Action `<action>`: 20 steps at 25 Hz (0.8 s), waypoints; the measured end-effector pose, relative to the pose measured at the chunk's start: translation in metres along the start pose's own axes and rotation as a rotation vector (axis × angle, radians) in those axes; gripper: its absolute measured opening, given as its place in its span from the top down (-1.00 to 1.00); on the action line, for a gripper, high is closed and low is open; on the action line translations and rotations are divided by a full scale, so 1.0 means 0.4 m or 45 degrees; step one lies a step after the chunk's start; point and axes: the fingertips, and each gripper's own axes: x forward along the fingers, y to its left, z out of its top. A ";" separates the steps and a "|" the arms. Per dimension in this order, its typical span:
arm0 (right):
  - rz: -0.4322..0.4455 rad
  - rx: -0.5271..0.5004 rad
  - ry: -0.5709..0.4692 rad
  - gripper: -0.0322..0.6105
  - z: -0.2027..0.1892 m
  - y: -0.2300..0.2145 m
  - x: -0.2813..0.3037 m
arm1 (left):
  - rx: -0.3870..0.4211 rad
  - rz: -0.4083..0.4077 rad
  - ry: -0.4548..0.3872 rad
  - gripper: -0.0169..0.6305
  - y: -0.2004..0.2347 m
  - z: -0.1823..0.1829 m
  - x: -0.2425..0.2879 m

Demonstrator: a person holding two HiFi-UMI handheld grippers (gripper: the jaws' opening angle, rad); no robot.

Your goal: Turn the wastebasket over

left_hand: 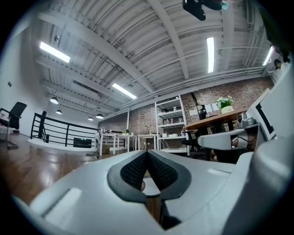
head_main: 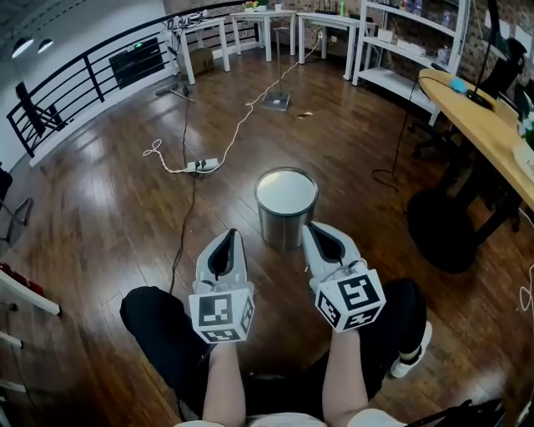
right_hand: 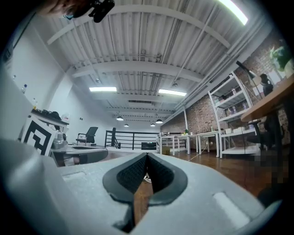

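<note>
The wastebasket (head_main: 286,208) is a round, brushed-metal can that stands upright on the wooden floor, and its top face looks pale and flat. My left gripper (head_main: 231,236) is held level just short of the can, on its left, with the jaws shut and nothing between them. My right gripper (head_main: 310,227) is held the same way on the can's right, also shut and empty, with its tip close to the can's side. In the left gripper view the shut pads (left_hand: 138,170) hide most of the floor. The right gripper view shows its shut pads (right_hand: 158,173) meeting at the tip.
A power strip (head_main: 203,165) with long cables lies on the floor to the far left of the can. A wooden desk (head_main: 484,117) and a dark chair base (head_main: 442,229) stand on the right. White tables (head_main: 267,21), shelves (head_main: 400,50) and a black railing (head_main: 83,75) line the back.
</note>
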 end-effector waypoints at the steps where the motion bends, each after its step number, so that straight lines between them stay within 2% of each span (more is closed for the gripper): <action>1: -0.001 -0.007 -0.009 0.93 0.006 -0.013 0.036 | 0.009 -0.005 -0.009 0.90 0.016 0.003 0.034; 7: -0.007 -0.059 -0.034 0.93 0.035 -0.084 0.220 | 0.034 -0.001 -0.055 0.90 0.112 0.023 0.206; 11: -0.015 -0.082 -0.013 0.93 0.026 -0.123 0.318 | 0.034 -0.018 -0.043 0.90 0.162 0.005 0.311; 16: -0.022 -0.085 0.054 0.93 -0.021 -0.185 0.416 | 0.013 -0.059 -0.035 0.90 0.191 -0.041 0.413; 20: -0.050 -0.069 0.188 0.93 -0.105 -0.237 0.480 | 0.041 -0.095 0.038 0.90 0.207 -0.105 0.482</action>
